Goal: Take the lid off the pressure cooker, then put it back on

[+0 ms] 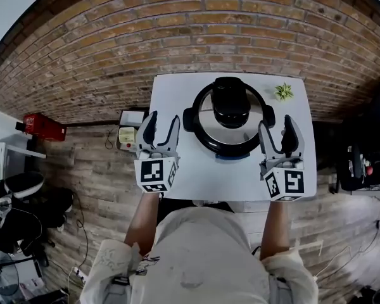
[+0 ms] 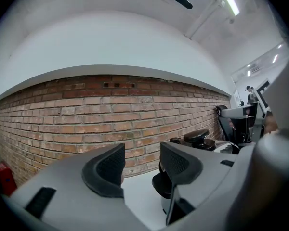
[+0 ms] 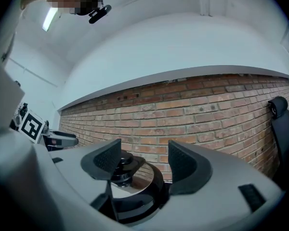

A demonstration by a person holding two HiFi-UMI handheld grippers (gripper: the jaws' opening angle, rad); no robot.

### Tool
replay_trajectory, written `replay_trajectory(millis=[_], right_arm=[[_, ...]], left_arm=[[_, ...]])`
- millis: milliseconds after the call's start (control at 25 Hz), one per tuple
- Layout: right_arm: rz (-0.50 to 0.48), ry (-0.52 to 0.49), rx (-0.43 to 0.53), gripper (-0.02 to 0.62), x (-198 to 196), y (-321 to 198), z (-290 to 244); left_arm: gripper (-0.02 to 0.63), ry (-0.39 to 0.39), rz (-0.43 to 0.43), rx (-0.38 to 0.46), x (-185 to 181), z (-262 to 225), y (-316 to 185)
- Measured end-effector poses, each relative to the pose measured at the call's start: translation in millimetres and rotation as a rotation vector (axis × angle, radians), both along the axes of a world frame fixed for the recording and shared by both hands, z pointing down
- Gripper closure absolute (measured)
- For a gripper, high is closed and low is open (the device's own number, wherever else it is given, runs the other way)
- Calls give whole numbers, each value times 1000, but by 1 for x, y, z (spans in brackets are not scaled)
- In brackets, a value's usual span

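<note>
Now lid (image 1: 231,104) sits on pressure cooker (image 1: 189,120), far middle of desk (image 1: 199,177). Left hand-held gripper (image 1: 159,124) and right hand-held gripper (image 1: 280,126) flank it, both released, touching nothing.

The middle and rear of the table (image 1: 196,176) are taken up by the pressure cooker (image 1: 228,116), whose black side handles jut out to either side. A bare strip is found on each flank, and each is occupied: the left claw (image 1: 158,120) near one handle, the right claw (image 1: 278,124) near the other. The front edge is unobstructed. The right rear corner is narrowed by a small plant (image 1: 283,92), and the far side is closed off by a brick wall (image 1: 177,30).
</note>
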State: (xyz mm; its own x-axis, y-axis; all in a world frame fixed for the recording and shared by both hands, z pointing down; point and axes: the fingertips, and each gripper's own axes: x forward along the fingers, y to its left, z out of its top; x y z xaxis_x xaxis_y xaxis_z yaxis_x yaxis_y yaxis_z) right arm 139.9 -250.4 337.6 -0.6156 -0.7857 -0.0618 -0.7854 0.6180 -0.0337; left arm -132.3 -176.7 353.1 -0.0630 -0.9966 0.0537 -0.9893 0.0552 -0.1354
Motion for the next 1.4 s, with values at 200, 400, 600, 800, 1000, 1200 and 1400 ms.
replay_trajectory(millis=[200,400,600,800,1000,1200,1400], right_arm=[[-10,10,35,279,-7,-5,-5],[1,24,43,278,-15,-3,-1],[-52,111,75,276,-25,0,-5],[-187,241,138,276,-44,5,-18],[-407,484,174,275,-79,12,-26],[-635,783,101,275,-103,18,-9],[-775,1002,47,268,-118,12,9]], left_arm=[[359,-7,18,15,-2,1,-6],[359,1,51,13,-6,8,-9],[359,54,148,-49,-3,22,-16],[359,131,309,-148,3,38,-22],[359,307,495,-253,8,54,-26],[357,488,607,-326,5,65,-30],[357,695,667,-400,6,79,-32]])
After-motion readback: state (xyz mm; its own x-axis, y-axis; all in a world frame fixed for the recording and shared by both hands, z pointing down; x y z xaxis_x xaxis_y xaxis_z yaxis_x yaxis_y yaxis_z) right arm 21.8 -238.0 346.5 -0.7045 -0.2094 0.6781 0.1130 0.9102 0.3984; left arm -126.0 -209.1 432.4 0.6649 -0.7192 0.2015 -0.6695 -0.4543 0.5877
